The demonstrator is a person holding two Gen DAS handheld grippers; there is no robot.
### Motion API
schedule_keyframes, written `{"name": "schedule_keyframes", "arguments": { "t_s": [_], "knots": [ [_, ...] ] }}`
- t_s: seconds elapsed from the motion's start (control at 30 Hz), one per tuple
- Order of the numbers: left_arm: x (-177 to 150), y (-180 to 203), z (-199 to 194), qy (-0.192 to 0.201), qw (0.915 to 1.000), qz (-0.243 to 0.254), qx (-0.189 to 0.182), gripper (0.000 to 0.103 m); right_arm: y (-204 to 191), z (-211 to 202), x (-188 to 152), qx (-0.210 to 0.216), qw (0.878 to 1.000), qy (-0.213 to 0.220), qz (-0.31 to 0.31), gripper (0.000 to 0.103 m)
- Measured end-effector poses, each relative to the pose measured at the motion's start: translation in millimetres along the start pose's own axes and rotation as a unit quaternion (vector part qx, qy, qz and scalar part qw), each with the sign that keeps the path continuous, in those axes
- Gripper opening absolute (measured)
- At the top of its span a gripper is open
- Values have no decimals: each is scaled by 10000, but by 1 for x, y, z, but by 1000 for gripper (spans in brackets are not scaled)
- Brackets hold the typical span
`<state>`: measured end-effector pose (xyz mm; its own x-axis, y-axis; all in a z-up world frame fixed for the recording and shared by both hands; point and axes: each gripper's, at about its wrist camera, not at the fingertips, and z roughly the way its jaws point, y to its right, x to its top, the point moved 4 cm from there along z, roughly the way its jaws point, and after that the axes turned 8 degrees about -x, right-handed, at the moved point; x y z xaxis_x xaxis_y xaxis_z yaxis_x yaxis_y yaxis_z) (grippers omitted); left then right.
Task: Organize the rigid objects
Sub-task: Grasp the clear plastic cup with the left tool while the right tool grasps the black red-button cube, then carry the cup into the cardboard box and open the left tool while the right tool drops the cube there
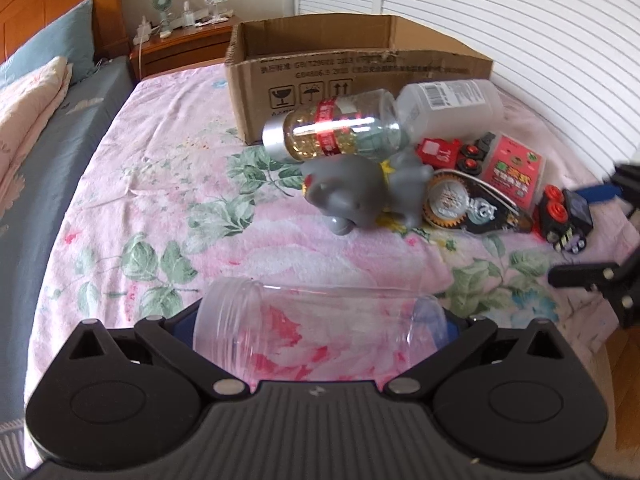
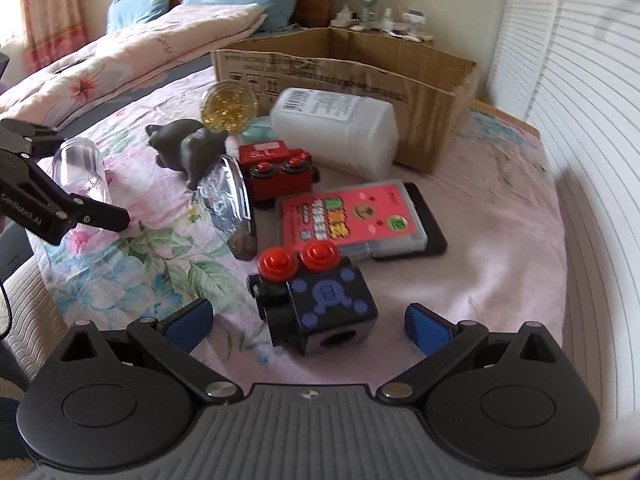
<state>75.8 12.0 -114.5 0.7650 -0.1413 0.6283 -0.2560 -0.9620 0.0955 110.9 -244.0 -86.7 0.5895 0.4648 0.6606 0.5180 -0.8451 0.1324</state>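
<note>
My left gripper [image 1: 320,332] is shut on a clear empty plastic jar [image 1: 320,332], held sideways just above the floral bedsheet; the jar also shows in the right wrist view [image 2: 82,172]. My right gripper [image 2: 310,320] is open, its blue pads on either side of a black toy train car with red knobs [image 2: 316,300]. Beyond lie a pink card case [image 2: 352,220], a red toy train car [image 2: 276,164], a grey toy animal [image 1: 352,192], a jar of gold beads [image 1: 336,128], a white plastic bottle [image 1: 448,104] and a clear-packed tape dispenser [image 1: 472,204].
An open cardboard box [image 1: 360,76] stands on the bed behind the pile. Pillows and a folded quilt [image 2: 132,52] lie at the head end. A wooden nightstand [image 1: 180,44] with small items is past the bed. White louvred doors [image 1: 520,12] run along the right.
</note>
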Motion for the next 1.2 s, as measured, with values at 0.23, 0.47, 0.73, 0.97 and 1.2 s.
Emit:
{"name": "schedule_keyframes", "arguments": {
  "t_s": [0.23, 0.47, 0.73, 0.97, 1.2],
  "knots": [
    [-4, 8, -13, 49, 9992, 392, 18, 102, -6, 2, 9, 72, 9995, -63, -288, 103],
    [-8, 8, -23, 116, 9987, 487, 22, 100, -10, -4, 12, 75, 9988, -75, -479, 91],
    [-6, 7, -27, 142, 9986, 499, -48, 91, -2, -8, 13, -6, 9993, -108, -359, 66],
    [-1, 5, -27, 80, 9987, 493, -138, 91, 0, -11, 15, -23, 9996, -217, -187, 57],
    [22, 3, -37, 90, 9972, 709, -224, 91, 4, -23, 20, -60, 9998, -199, -77, 57]
  ]
}}
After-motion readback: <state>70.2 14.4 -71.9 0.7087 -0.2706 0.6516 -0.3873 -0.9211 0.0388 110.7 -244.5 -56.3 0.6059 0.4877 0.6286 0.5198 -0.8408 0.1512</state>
